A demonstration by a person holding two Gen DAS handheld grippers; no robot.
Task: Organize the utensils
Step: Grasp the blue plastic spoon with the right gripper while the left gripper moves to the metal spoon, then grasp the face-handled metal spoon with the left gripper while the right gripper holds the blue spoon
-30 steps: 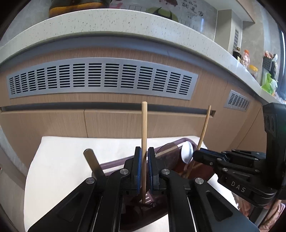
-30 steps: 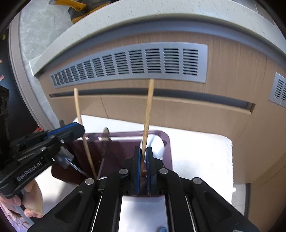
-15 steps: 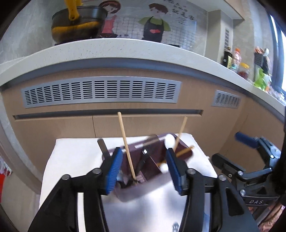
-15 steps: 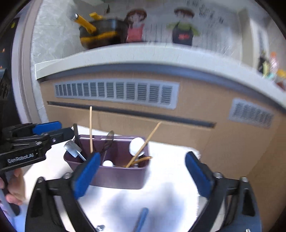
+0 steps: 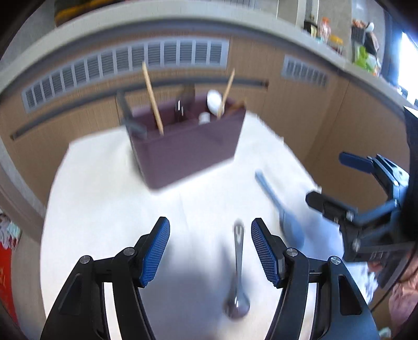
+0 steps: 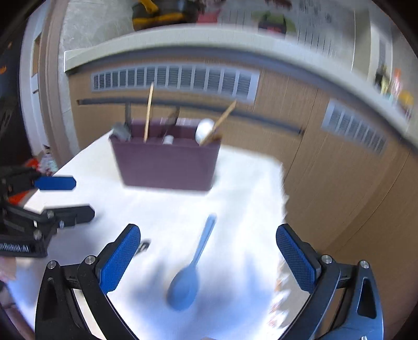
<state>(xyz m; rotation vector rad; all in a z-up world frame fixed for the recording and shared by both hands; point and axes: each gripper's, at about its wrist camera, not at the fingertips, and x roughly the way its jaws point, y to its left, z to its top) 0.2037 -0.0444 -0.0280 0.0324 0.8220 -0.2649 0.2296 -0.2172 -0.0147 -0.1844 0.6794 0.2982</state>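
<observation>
A maroon utensil holder (image 5: pixel 188 146) stands on the white-covered table (image 5: pixel 104 209); it also shows in the right wrist view (image 6: pixel 167 162). It holds two wooden chopsticks (image 5: pixel 152 99), a white spoon (image 5: pixel 214 100) and dark utensils. My left gripper (image 5: pixel 210 230) is open and empty above a metal spoon (image 5: pixel 237 274) lying on the cloth. My right gripper (image 6: pixel 207 240) is open and empty above a blue spoon (image 6: pixel 190 269), which also shows in the left wrist view (image 5: pixel 282 209). Both views are blurred.
A wooden cabinet front (image 6: pixel 326 170) with grey vents runs behind the table, under a pale counter (image 5: pixel 156 15). Bottles stand on the counter at the far right (image 5: pixel 326 28). The table's right edge (image 6: pixel 283 188) drops off near the cabinet.
Both grippers opened and let go of the chopsticks, which now stand in the holder. Both have pulled back and tilted down over the spoons on the cloth.
</observation>
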